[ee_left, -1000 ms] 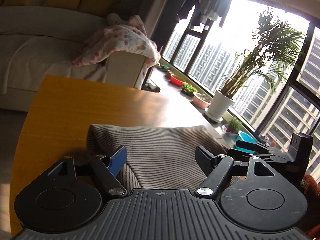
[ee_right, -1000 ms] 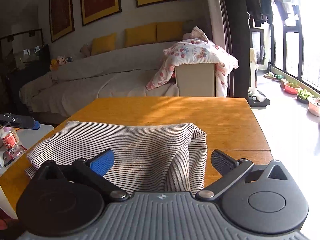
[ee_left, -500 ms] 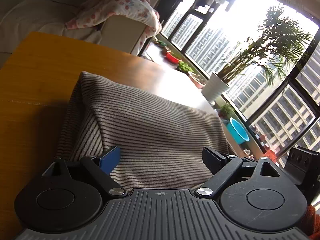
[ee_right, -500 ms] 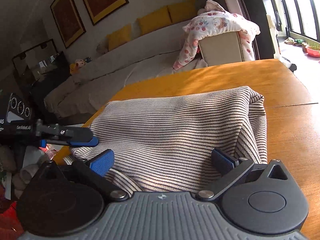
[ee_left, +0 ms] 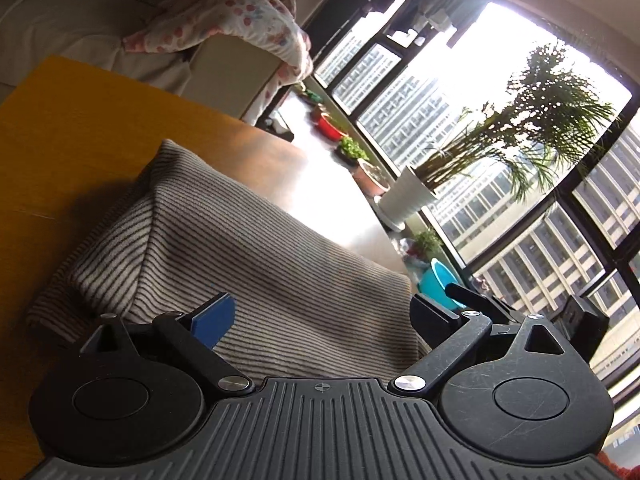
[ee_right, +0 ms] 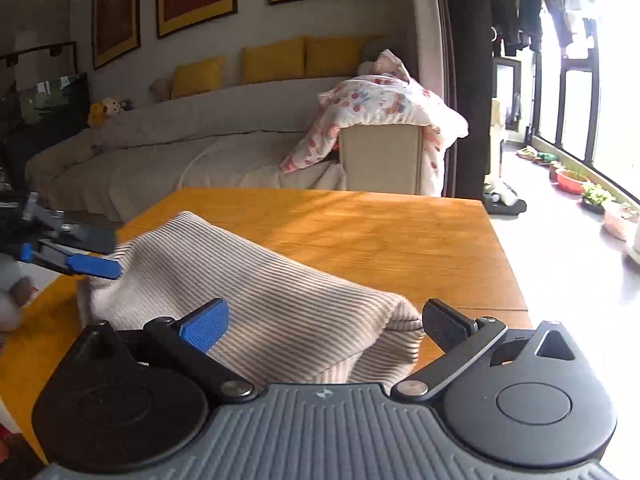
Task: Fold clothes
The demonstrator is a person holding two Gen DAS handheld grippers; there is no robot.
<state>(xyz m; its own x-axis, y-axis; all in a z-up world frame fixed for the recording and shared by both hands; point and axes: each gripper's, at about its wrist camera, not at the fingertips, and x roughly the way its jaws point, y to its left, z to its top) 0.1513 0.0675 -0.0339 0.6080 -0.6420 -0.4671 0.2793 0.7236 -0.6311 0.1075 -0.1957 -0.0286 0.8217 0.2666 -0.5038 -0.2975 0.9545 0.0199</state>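
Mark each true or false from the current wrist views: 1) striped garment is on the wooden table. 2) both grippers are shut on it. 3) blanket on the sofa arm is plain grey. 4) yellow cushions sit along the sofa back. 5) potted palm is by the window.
1) True: the garment lies bunched on the table.
2) False: the left gripper and right gripper both stand open.
3) False: the blanket has a pink floral print.
4) True: cushions.
5) True: palm.
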